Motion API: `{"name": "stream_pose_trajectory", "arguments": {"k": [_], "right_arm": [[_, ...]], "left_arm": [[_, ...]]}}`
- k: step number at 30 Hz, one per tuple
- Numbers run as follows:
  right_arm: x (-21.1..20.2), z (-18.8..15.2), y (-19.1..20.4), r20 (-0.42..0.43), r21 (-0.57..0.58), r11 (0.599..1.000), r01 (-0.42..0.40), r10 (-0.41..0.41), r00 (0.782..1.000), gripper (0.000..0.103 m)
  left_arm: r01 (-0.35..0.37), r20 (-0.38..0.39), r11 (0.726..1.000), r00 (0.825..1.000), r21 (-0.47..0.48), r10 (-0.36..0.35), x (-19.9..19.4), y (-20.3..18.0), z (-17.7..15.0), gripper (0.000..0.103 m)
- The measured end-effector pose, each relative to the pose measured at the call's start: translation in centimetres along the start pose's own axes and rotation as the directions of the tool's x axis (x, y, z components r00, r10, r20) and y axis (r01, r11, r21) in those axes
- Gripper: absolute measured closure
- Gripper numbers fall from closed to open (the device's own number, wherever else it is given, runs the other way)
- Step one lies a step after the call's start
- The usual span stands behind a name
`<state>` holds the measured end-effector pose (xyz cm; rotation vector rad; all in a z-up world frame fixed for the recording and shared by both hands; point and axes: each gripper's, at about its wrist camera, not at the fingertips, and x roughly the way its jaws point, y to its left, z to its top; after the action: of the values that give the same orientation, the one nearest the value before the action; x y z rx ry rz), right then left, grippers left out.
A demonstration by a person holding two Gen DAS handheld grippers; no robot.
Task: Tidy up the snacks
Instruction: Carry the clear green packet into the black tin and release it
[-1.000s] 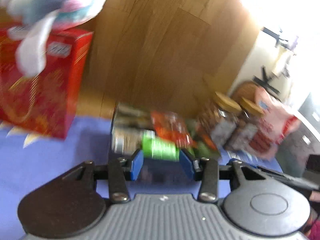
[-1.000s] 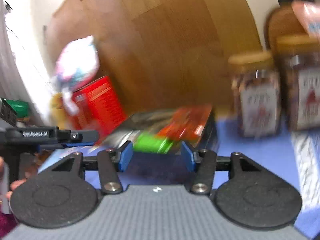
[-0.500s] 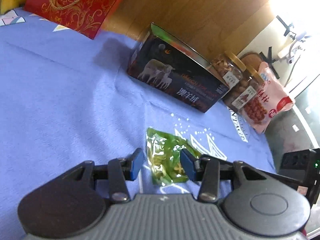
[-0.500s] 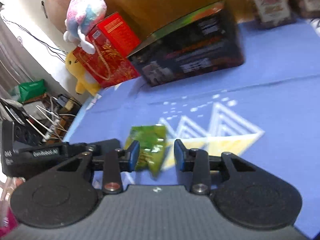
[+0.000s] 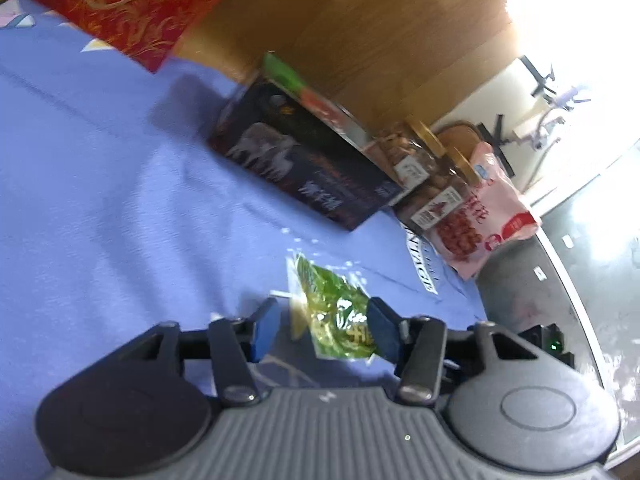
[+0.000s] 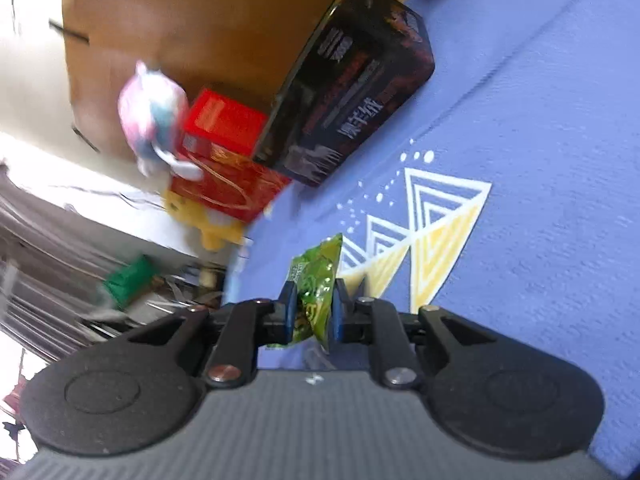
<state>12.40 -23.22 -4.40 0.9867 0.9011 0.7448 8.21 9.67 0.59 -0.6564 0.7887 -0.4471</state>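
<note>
A small green snack packet [image 6: 315, 292] is pinched between the blue pads of my right gripper [image 6: 312, 312], which is shut on it and holds it above the blue cloth [image 6: 540, 240]. In the left wrist view the same green packet [image 5: 338, 312] sits between the open fingers of my left gripper [image 5: 324, 332], with a gap on the left side. A dark snack box [image 5: 304, 172] lies further back on the cloth; it also shows in the right wrist view [image 6: 352, 84].
Two jars with gold lids [image 5: 424, 168] and a pink snack bag [image 5: 484, 220] stand right of the dark box. A red gift bag [image 5: 132, 8] and a plush toy [image 6: 154, 120] sit to the left. A wooden panel [image 5: 360, 28] backs the table.
My right gripper has shut on the green packet and lifted it off the cloth. Both cameras have tilted; the left gripper stays open around the packet.
</note>
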Motion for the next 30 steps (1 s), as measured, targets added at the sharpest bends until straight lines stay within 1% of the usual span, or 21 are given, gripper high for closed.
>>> {"name": "stream_pose_trajectory", "arguments": {"k": [1,2,5,6,9,11,12,14,16,18,19,20,21,22,23,24,25,27,30], "right_arm": [[-0.2,0.1,-0.1,0.002,0.014,1.000,-0.025,0.025,1.000,0.082],[-0.4,0.2,-0.1,0.002,0.018,0.999,-0.044,0.044,0.999,0.082],[-0.5,0.6,0.9,-0.015,-0.013,0.998,-0.059,0.059,0.998,0.082],[-0.4,0.9,1.7,-0.001,-0.039,0.998,-0.040,0.040,0.999,0.082],[-0.4,2.9,3.5,0.009,-0.107,0.994,-0.030,0.031,0.999,0.082],[0.0,4.9,5.8,0.018,-0.191,0.982,-0.006,0.010,1.000,0.082],[0.7,5.9,7.2,0.033,-0.252,0.968,0.016,-0.008,0.999,0.082],[2.2,8.1,10.1,0.073,-0.373,0.924,0.076,-0.053,0.996,0.082],[4.6,10.3,11.9,0.110,-0.458,0.876,0.155,-0.117,0.987,0.082],[7.5,12.0,12.5,0.144,-0.515,0.825,0.233,-0.185,0.972,0.081],[9.2,12.6,12.5,0.160,-0.542,0.794,0.275,-0.223,0.962,0.078],[10.9,12.9,12.2,0.180,-0.572,0.754,0.323,-0.269,0.946,0.078],[12.2,13.0,11.8,0.203,-0.603,0.706,0.370,-0.313,0.928,0.078],[13.3,12.9,11.6,0.228,-0.631,0.653,0.418,-0.359,0.905,0.077],[13.7,12.9,11.3,0.259,-0.640,0.617,0.458,-0.387,0.885,0.076],[13.3,12.8,11.0,0.276,-0.640,0.617,0.458,-0.372,0.886,0.076],[12.3,12.6,10.7,0.286,-0.633,0.633,0.446,-0.343,0.894,0.075],[10.4,12.1,10.3,0.303,-0.619,0.650,0.440,-0.319,0.898,0.075],[7.3,10.3,10.2,0.326,-0.611,0.658,0.441,-0.298,0.897,0.075]], "left_arm": [[0.001,-0.006,1.000,1.000,0.006,-0.001,0.2,-0.4,0.0,0.052],[0.014,-0.020,1.000,1.000,0.009,-0.014,0.7,-0.9,0.1,0.055],[0.038,-0.055,0.999,0.998,0.035,-0.036,2.1,-2.2,0.8,0.077],[0.030,-0.048,0.998,0.998,0.047,-0.027,2.3,-2.6,1.2,0.078],[0.026,-0.030,0.995,0.999,0.093,-0.023,2.6,-3.9,3.4,0.079],[0.000,0.002,0.990,1.000,0.139,-0.001,2.8,-5.2,5.9,0.079],[-0.015,0.020,0.986,1.000,0.164,0.011,3.0,-5.8,7.2,0.078],[-0.059,0.059,0.975,0.997,0.213,0.047,3.7,-6.6,10.0,0.076],[-0.117,0.083,0.967,0.991,0.228,0.100,5.3,-7.0,12.7,0.076],[-0.218,0.110,0.941,0.975,0.258,0.195,7.6,-6.8,14.8,0.076],[-0.277,0.127,0.922,0.960,0.271,0.251,8.8,-6.6,15.4,0.076],[-0.348,0.147,0.897,0.936,0.274,0.319,9.9,-6.3,15.9,0.075],[-0.395,0.155,0.876,0.918,0.276,0.365,10.9,-5.7,16.4,0.074],[-0.398,0.150,0.879,0.917,0.264,0.370,11.1,-5.2,16.6,0.074],[-0.377,0.146,0.898,0.925,0.229,0.351,10.7,-4.6,16.7,0.074],[-0.350,0.151,0.912,0.934,0.214,0.323,10.0,-4.3,16.5,0.074],[-0.337,0.163,0.916,0.938,0.215,0.307,9.4,-4.2,16.2,0.074],[-0.352,0.200,0.908,0.929,0.228,0.310,7.7,-4.4,15.4,0.074],[-0.338,0.204,0.911,0.934,0.238,0.293,6.0,-5.4,13.8,0.073]]}}
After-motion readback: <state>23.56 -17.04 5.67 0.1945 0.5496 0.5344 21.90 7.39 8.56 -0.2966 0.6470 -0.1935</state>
